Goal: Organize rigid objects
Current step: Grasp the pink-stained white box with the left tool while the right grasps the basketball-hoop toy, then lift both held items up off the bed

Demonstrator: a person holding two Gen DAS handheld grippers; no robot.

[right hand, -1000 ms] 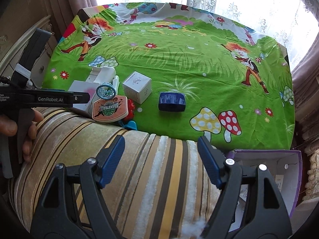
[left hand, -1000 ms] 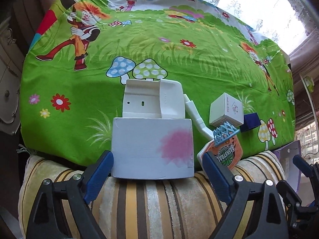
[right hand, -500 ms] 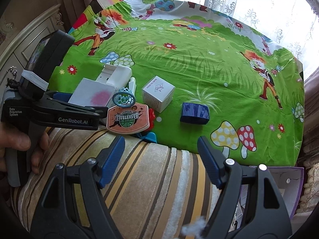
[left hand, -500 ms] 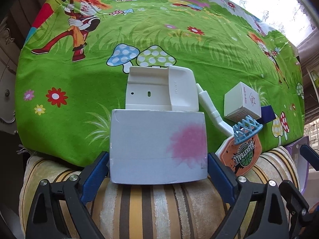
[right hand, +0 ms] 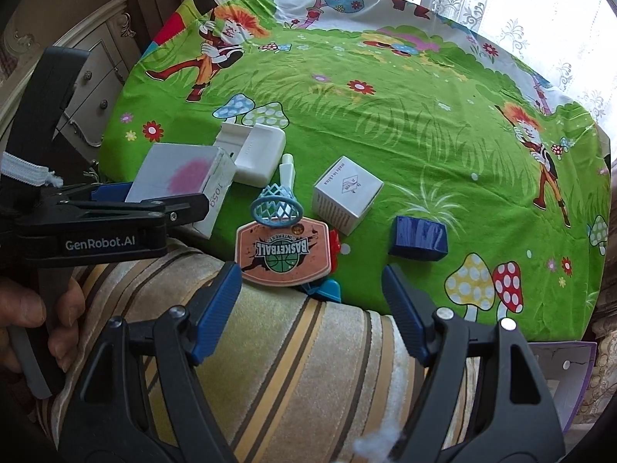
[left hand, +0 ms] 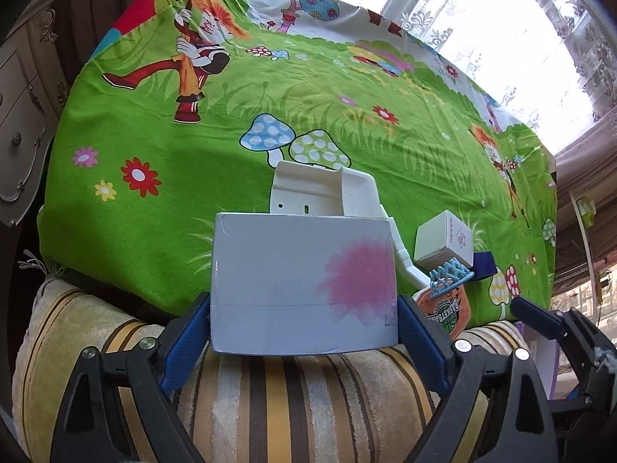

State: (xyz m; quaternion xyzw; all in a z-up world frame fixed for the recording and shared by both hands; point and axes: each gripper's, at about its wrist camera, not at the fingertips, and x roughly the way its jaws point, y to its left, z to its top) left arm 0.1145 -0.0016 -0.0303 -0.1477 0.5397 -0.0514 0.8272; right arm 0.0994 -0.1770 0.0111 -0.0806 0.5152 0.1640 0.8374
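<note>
A white box with a pink blot [left hand: 304,281] [right hand: 181,173] lies at the near edge of the green cartoon cloth [left hand: 154,146]. My left gripper [left hand: 304,308] straddles it; its jaws are closing and the blue pads [left hand: 193,328] meet the box's two sides. Behind the box lies a white plastic holder [left hand: 327,196]. To the right are a small white cube box [right hand: 347,193], an orange basketball-hoop toy [right hand: 283,249] and a dark blue block [right hand: 418,237]. My right gripper [right hand: 308,281] hangs open over the striped cushion, just in front of the hoop toy, holding nothing.
A striped cushion [right hand: 308,366] runs along the near edge of the cloth. A purple-edged carton [right hand: 559,366] stands at the lower right. A cream dresser [left hand: 19,115] is on the left, lace curtains at the back. A hand [right hand: 23,308] grips the left gripper's handle.
The left gripper has moved up around the white box and its pads now reach the box's sides. The right gripper has drifted forward toward the hoop toy, still open.
</note>
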